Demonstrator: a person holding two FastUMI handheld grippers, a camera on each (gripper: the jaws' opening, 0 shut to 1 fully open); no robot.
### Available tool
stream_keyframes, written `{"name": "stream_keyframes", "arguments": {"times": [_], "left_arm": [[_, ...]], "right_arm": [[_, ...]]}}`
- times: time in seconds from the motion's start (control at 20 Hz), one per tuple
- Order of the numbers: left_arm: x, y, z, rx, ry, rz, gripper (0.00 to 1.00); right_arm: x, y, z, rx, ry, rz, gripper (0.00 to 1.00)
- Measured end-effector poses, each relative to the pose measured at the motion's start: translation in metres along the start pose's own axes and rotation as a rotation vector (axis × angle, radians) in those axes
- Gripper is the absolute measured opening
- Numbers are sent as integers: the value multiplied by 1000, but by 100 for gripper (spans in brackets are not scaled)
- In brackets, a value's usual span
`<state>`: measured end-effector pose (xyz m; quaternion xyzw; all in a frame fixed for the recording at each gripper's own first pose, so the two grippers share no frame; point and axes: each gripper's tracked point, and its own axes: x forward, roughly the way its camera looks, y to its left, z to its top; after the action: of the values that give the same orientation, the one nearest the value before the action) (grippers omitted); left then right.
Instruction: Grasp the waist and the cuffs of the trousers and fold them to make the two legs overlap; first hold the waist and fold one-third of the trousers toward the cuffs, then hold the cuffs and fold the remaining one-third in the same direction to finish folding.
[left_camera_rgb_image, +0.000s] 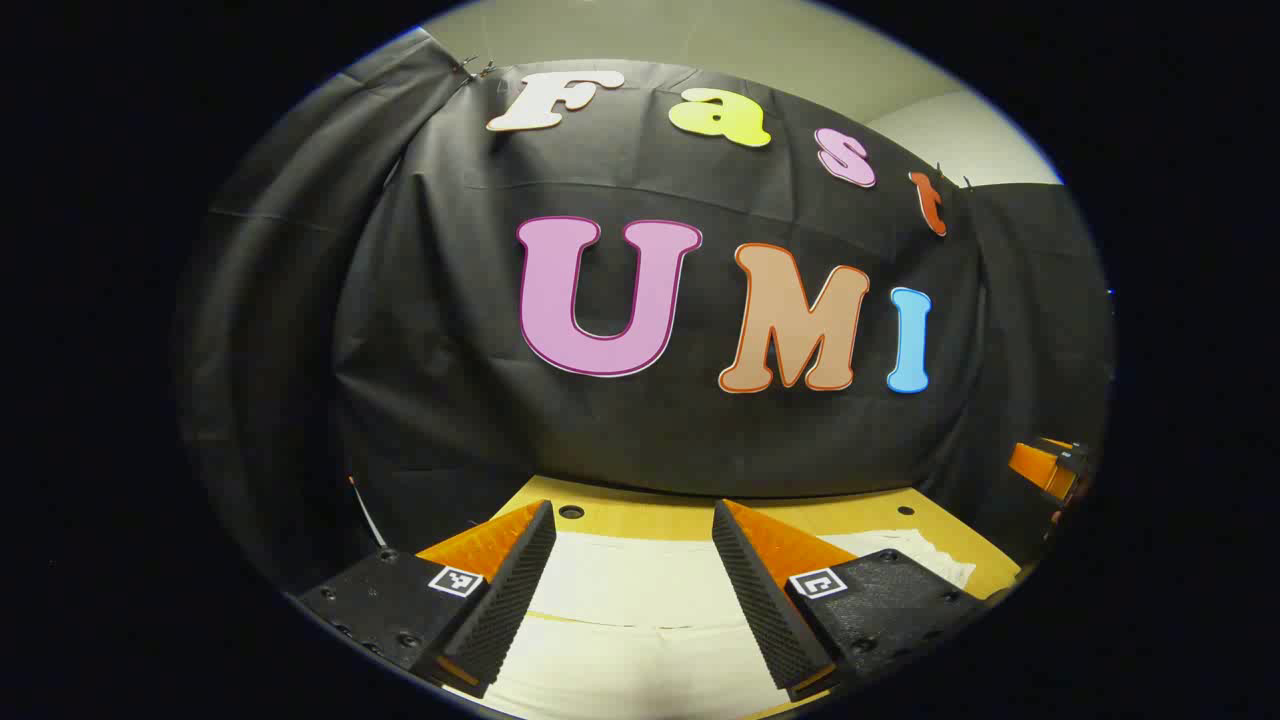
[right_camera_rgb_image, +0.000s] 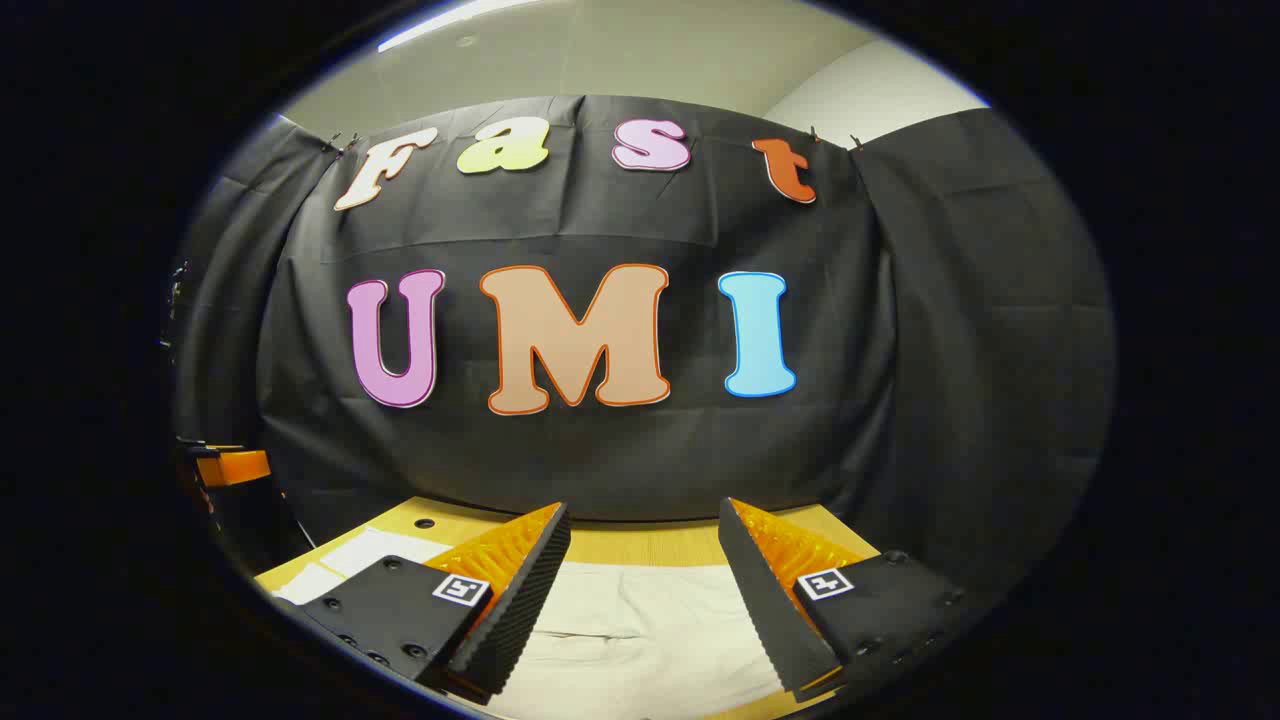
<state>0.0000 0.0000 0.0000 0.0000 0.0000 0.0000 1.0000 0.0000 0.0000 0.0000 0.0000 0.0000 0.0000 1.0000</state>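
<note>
Both grippers are held above the near part of a wooden table (left_camera_rgb_image: 640, 518), each camera looking forward over the tabletop toward the black cloth wall (left_camera_rgb_image: 620, 440) of the booth.

Left gripper view: the left gripper (left_camera_rgb_image: 633, 590) has its jaws spread wide, with nothing between the two fingers. Through the gap the pale, cream-coloured trousers (left_camera_rgb_image: 630, 620) lie flat on the table, reaching from the bottom of the view up to a straight far edge, beyond which a strip of bare tabletop runs to the wall. A faint seam or fold line crosses the cloth between the fingers. More pale cloth, lightly wrinkled, shows to the right of the right-hand finger. Small dark round holes mark the tabletop near its far edge. At the far right edge of this view, part of the other gripper is visible, well apart from the left one.

Right gripper view: the right gripper (right_camera_rgb_image: 640, 600) likewise has its jaws spread wide and grasps nothing. The trousers (right_camera_rgb_image: 640, 625) lie flat beneath and between its fingers, with a shallow crease running across the cloth; their far edge stops short of the wall, leaving bare wood. A further pale patch of cloth lies to the left of the left-hand finger. At the far left edge, part of the other gripper appears.

Whether either gripper's fingers touch the cloth cannot be told.
</note>
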Motion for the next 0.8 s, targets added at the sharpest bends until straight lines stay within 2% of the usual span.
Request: {"name": "stream_keyframes", "arguments": {"times": [0.1, 0.4, 0.45, 0.5, 0.55, 0.75, 0.8], "left_arm": [[1, -1, -1, -6, 8, 4, 92], [3, -2, -4, 12, 24, 8, 97], [3, -2, -5, 9, 31, 6, 95], [3, -4, -5, 5, 37, 1, 97], [3, -2, -6, 4, 41, -3, 95], [6, -5, -14, 20, 88, -26, 97], [6, -7, -14, 16, 100, -41, 95]], "right_arm": [[-3, -4, -2, 1, -1, -5, 94], [-3, -5, -6, -4, 16, -3, 96], [-3, -5, -8, -5, 18, -2, 96], [-3, -4, -8, -6, 19, 1, 96], [-3, -3, -9, -9, 21, 3, 96], [-2, 0, -14, -15, 38, 11, 94], [-2, 2, -15, -19, 43, 17, 96]]}}
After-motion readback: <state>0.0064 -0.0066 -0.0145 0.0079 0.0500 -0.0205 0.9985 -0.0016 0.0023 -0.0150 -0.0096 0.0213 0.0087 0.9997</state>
